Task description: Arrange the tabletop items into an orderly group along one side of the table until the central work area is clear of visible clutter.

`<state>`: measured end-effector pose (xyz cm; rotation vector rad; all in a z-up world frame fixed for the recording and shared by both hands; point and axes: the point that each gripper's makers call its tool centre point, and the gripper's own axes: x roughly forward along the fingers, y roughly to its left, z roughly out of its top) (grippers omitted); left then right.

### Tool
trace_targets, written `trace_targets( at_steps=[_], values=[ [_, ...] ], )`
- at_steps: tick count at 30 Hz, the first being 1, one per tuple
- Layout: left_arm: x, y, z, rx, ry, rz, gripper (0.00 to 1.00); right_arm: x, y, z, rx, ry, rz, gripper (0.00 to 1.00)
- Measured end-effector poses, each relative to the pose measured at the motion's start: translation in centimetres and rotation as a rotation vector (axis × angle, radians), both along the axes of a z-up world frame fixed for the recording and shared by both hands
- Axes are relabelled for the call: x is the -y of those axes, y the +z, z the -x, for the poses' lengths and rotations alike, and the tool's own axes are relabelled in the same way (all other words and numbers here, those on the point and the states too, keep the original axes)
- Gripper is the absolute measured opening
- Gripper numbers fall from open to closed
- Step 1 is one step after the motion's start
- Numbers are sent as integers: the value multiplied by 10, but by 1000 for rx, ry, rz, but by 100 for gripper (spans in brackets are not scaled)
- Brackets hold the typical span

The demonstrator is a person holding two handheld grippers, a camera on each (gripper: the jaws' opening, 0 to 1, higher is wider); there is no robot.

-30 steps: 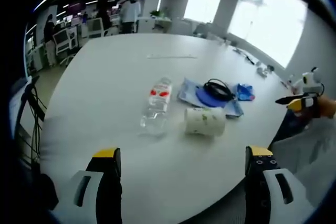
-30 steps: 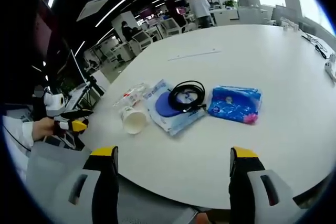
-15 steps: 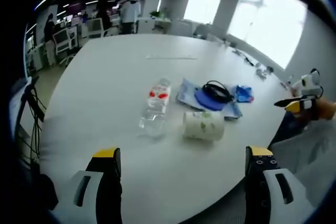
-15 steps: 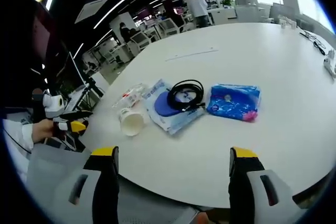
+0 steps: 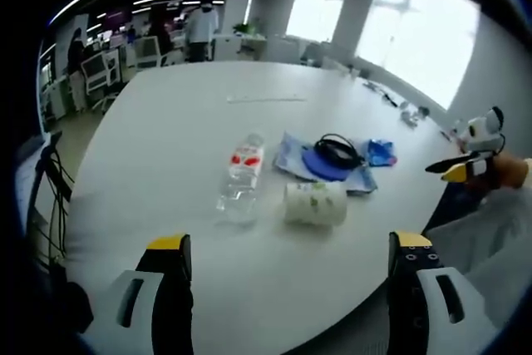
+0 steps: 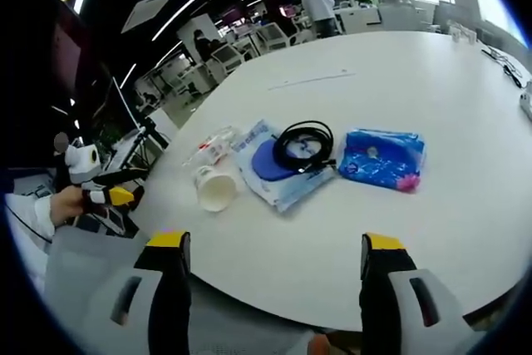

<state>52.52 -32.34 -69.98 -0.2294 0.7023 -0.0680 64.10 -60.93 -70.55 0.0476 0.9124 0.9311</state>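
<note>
- Left gripper view: the left hand-held gripper (image 5: 287, 268) hangs over the near edge of the desk (image 5: 166, 122), jaws spread wide and empty. A water bottle (image 5: 239, 180) and a paper cup (image 5: 314, 204) lie on their sides near that edge, well beyond the jaws. No grasp has started; the approach comes next.
- Right gripper view: the right hand-held gripper (image 6: 274, 268) is likewise spread and empty. A black cable (image 6: 303, 145) rests on a flat blue packet (image 6: 278, 174), with a blue tissue pack (image 6: 384, 158) beside it. Judging by reach, the tissue pack suits this side first.

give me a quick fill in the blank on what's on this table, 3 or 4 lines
The clear plastic bottle with the red label is lying on its ____.
The coiled black cable rests on top of a round ____ pad.
The paper cup lies tipped over between the bottle and the ____ pouch.
Both tongs, left and right, are ____.

Missing words: side; blue; clear; open
</note>
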Motion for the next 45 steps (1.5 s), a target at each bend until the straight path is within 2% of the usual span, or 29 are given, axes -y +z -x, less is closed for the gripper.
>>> trace_targets(
  at_steps=[9, 13, 17, 20, 22, 26, 38, 45],
  values=[
    [-3, 1, 0, 8, 17, 5, 97, -7, 2, 3, -28, 22, -19, 80],
    [-4, 0, 2, -6, 15, -4, 96, -10, 3, 3, -35, 39, -14, 80],
    [-6, 1, 1, 2, 22, -3, 96, -19, 8, 3, -55, 36, -47, 78],
    [-5, 2, 0, 6, 21, -2, 96, -24, 10, 5, -58, 52, -41, 77],
    [-4, 2, 0, 10, 18, 4, 96, -33, 15, 11, -78, 68, -59, 76],
    [-3, 4, -1, 17, 19, 3, 96, -53, 22, 18, -76, 113, -80, 76],
    [-3, 7, 1, 22, 21, 3, 95, -95, 19, 47, -112, 232, -60, 74],
    [-1, 10, 1, 23, 16, 7, 94, -110, 18, 53, -140, 273, -67, 72]
  ],
)
